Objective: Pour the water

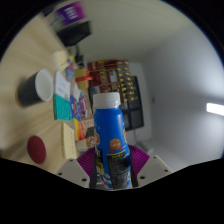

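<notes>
— What has the tool (110, 165) got hold of?

— A blue plastic bottle (109, 138) with a white cap (105, 101) and a colourful label on its lower half. It sits between the two fingers, whose purple pads (87, 160) show at either side of its lower body. The pads lie close against the bottle on both sides, so the tool is closed about it, only as wide as the bottle's body.

— Is the bottle standing on anything?

— I cannot tell; its base is hidden below the fingers. The whole scene appears tipped sideways, with the wooden tabletop (30, 60) running up one side.

— What else is around?

— On the tabletop, well apart from the bottle, a dark cup (32, 87) with a pale inside. Nearer the tool, a round dark red thing (37, 148) lies flat on the wood. Between those and the bottle is a cluster of colourful flat packets or boxes (70, 100), too jumbled to name one by one. Farther off there is a purple item (70, 13) at the tabletop's far end.

— And beyond the bottle?

— Shelves of small goods (118, 80) against a white wall, and a bright light strip (214, 107) off to the side. Nothing stands directly ahead of the cap.
</notes>
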### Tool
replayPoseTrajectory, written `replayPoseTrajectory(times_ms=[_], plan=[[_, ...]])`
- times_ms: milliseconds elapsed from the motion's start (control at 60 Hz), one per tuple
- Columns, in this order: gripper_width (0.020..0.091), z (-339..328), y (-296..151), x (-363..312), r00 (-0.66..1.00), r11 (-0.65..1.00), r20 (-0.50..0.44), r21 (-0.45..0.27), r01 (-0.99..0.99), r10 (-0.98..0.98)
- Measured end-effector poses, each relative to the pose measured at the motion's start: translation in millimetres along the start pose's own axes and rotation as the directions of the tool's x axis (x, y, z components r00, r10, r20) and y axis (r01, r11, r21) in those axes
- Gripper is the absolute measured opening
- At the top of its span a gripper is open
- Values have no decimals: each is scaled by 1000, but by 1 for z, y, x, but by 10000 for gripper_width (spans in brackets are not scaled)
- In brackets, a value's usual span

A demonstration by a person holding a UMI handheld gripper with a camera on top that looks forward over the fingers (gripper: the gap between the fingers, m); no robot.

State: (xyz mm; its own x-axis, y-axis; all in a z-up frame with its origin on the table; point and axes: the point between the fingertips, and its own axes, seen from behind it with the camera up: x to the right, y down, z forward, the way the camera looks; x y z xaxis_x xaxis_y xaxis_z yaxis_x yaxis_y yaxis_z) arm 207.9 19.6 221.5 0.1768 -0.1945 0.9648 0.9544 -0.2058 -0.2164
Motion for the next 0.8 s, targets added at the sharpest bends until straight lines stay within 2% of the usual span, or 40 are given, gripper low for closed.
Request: replayPoseTrajectory(times_ms=[133,200,283,333,433,667,733,750,800], plan=[[477,4,-40,-6,912,910,-54,60,410,-407],[479,10,-59,-17,803,802,-96,60,594,-588],[479,-7,-74,-22,674,668,-130,88,739,-727],[481,7,-87,-28,632,625,-142,92,775,-762],[476,8,-92,-24,593,591,-155,65,804,-790],[479,15,-95,-16,587,584,-164,66,809,-793],[477,19,-93,-4,726,725,-158,71,685,-670],[475,-5,-88,7,776,777,-164,70,625,-609],[478,21,-73,16,920,921,-105,58,386,-378]])
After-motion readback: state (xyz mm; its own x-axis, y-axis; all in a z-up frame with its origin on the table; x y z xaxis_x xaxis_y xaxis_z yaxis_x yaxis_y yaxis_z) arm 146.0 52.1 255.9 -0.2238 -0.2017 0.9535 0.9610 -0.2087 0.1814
